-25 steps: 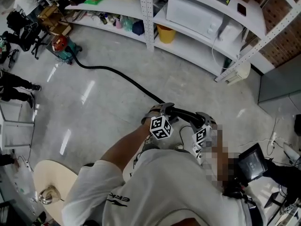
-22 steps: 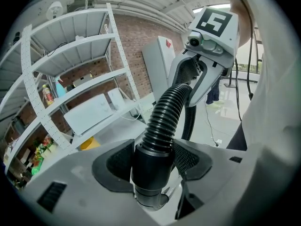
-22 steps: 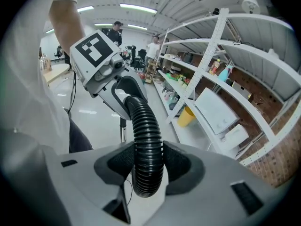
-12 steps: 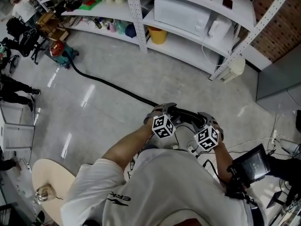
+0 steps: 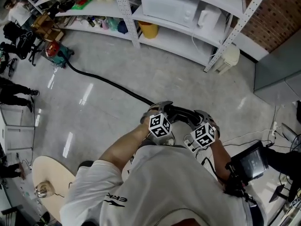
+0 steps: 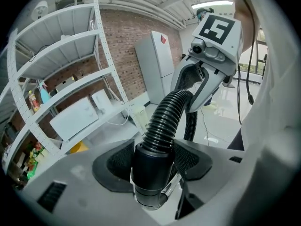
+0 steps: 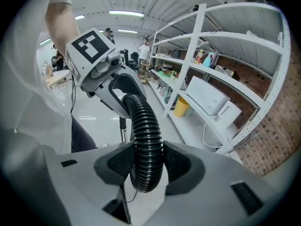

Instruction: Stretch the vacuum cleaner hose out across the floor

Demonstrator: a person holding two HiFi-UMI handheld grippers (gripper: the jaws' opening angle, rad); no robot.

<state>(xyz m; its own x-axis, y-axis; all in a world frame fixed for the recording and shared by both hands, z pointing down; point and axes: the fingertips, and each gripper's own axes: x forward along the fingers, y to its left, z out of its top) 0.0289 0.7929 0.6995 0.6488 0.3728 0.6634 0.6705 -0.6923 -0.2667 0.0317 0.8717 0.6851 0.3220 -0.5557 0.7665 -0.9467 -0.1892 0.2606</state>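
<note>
The black ribbed vacuum hose (image 5: pixel 108 83) runs over the grey floor from the red and green vacuum cleaner (image 5: pixel 55 50) at upper left to my hands. My left gripper (image 5: pixel 162 108) is shut on the hose's smooth black end cuff (image 6: pixel 150 173), with the ribbed hose (image 6: pixel 165 119) arching out past the jaws. My right gripper (image 5: pixel 200 117) is shut on the ribbed hose (image 7: pixel 148 149) a short way along the same raised stretch. Each gripper shows in the other's view: the right gripper (image 6: pixel 214 51) and the left gripper (image 7: pixel 101 67). The stretch between them hangs above the floor.
White shelving (image 5: pixel 188 29) with a microwave (image 5: pixel 167 4), a kettle and a yellow bucket (image 5: pixel 148 29) lines the far side. People and chairs (image 5: pixel 14 32) are at the left edge. A round wooden table (image 5: pixel 44 185) stands at lower left; cables and a tablet (image 5: pixel 251 161) lie at the right.
Both grippers have carried the hose end farther from the vacuum cleaner, and the hose on the floor lies straighter. Neither grip has changed.
</note>
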